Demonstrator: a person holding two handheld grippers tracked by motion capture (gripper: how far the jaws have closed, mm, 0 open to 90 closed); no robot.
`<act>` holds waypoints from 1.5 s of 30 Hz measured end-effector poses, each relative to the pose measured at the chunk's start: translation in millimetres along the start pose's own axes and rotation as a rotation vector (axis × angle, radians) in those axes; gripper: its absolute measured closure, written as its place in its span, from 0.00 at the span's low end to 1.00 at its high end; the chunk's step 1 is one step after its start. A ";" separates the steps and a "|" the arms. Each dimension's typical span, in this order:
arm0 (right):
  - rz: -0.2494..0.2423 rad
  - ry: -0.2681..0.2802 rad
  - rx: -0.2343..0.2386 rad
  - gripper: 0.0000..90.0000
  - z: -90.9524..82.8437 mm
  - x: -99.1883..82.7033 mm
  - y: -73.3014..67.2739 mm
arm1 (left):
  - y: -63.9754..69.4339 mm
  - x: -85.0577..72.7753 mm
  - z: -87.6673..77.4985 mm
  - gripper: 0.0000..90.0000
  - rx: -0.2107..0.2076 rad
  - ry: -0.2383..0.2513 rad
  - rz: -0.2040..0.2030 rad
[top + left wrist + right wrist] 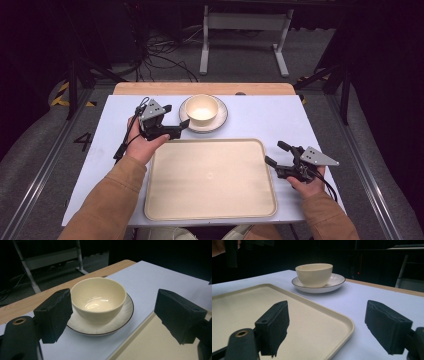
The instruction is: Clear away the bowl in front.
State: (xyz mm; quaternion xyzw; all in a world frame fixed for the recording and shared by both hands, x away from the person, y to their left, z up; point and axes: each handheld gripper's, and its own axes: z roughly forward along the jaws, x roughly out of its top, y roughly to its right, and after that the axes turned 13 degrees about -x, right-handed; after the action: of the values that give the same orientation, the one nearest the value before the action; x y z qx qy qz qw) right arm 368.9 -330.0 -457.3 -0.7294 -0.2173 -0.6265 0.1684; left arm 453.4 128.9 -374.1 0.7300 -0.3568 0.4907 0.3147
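Observation:
A cream bowl (201, 107) (98, 298) (314, 271) stands upright on a white saucer (219, 120) (126, 315) (334, 281) with a dark rim, at the back middle of the table. My left gripper (181, 126) (113, 317) hovers just left of the saucer, jaws open, pointing at the bowl without touching it. A large beige tray (210, 177) (150, 345) (312, 322) lies in front. My right gripper (276, 153) (327, 328) rests open beside the tray's right edge with nothing between its pads.
The white table top (260, 117) ends in a wooden strip (205, 88) at the far side. Beyond it stand a metal frame (245, 35) and loose cables on the floor.

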 end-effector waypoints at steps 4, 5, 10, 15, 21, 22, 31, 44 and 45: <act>-0.001 0.001 0.000 0.22 -0.1 0.0 0.0 | -9.0 4.0 7.7 0.18 -0.004 0.014 -0.023; -0.001 0.001 0.000 0.22 -0.2 0.0 -0.1 | -10.6 4.6 9.3 0.18 -0.009 0.028 -0.038; -0.003 0.002 0.006 0.21 -0.2 0.0 0.2 | -14.0 11.2 19.5 0.18 -0.012 0.045 -0.049; -0.004 0.001 0.009 0.21 -0.3 0.0 0.3 | -14.9 16.0 29.6 0.18 -0.026 0.027 -0.044; -0.005 0.002 0.014 0.21 -0.3 0.0 0.3 | -20.9 23.8 39.7 0.18 -0.029 0.003 -0.042; -0.005 0.002 0.015 0.21 -0.4 0.0 0.3 | -23.1 24.8 42.4 0.17 -0.035 0.005 -0.043; -0.006 0.001 0.026 0.19 -0.1 0.1 0.6 | -31.0 25.4 56.0 0.17 -0.061 0.028 -0.048; -0.005 -0.006 0.037 0.19 0.6 0.5 1.1 | -37.0 26.6 74.5 0.37 -0.075 -0.170 0.041; -0.006 -0.007 0.038 0.19 0.8 0.5 1.1 | -37.7 26.0 76.8 0.37 -0.073 -0.187 0.038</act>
State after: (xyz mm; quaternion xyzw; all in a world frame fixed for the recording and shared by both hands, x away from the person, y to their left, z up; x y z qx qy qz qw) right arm 370.2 -330.4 -456.9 -0.7276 -0.2318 -0.6201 0.1798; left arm 529.3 81.8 -378.4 0.7537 -0.4159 0.4131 0.2972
